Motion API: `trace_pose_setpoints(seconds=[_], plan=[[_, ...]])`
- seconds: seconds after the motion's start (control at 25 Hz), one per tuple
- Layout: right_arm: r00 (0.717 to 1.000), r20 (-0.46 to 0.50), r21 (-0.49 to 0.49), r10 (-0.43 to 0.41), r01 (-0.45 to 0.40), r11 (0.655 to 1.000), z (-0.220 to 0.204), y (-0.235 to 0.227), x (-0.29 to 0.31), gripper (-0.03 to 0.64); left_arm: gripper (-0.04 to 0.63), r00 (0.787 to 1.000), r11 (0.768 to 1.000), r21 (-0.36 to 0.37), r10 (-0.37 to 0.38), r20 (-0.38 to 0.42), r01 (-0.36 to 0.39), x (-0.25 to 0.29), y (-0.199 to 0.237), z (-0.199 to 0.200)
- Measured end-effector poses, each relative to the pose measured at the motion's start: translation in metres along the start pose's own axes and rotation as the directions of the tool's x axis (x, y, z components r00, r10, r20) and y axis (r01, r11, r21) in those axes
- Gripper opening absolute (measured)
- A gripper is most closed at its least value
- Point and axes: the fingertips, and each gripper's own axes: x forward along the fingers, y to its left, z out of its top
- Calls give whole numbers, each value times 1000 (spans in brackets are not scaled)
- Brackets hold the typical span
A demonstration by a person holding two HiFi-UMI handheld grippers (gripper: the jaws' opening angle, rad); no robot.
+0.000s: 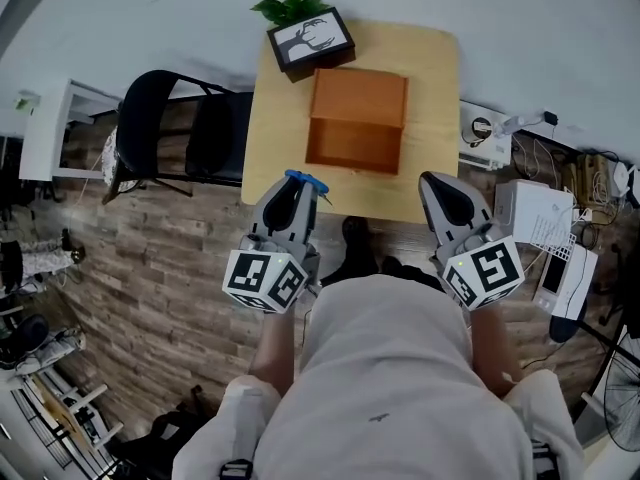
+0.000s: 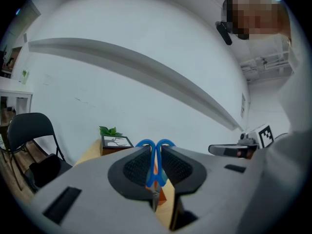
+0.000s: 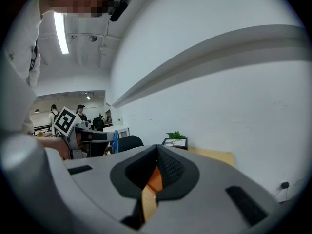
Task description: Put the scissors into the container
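Observation:
The blue-handled scissors (image 1: 307,181) (image 2: 155,164) stand upright, clamped between the jaws of my left gripper (image 1: 296,194) (image 2: 155,167), handle loops on top. That gripper hovers over the near left edge of the small wooden table (image 1: 435,78). The container is an open orange-brown wooden box (image 1: 356,118) in the middle of the table, just ahead of both grippers. My right gripper (image 1: 441,192) (image 3: 157,165) is shut with nothing in it, over the table's near right edge. A strip of the box (image 3: 154,179) shows below its jaws.
A framed picture (image 1: 311,41) and a green plant (image 1: 290,8) stand at the table's far left corner. A black folding chair (image 1: 165,133) is left of the table. A power strip (image 1: 484,136) and white boxes (image 1: 536,211) lie on the floor at right.

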Motion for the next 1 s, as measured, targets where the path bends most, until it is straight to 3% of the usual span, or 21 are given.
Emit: trace_pose_setpoints(seconds=[0.76,1.0], plan=[[989,-44,47,-141,143,989,-8,-11,25,-2,64,989,991,20,-129,-72,131,54,39,-2],[985,-54,56,-162,165,985,-12,-16,24,-2,64,984,985,72,-147,-100,155,68,41,-5]])
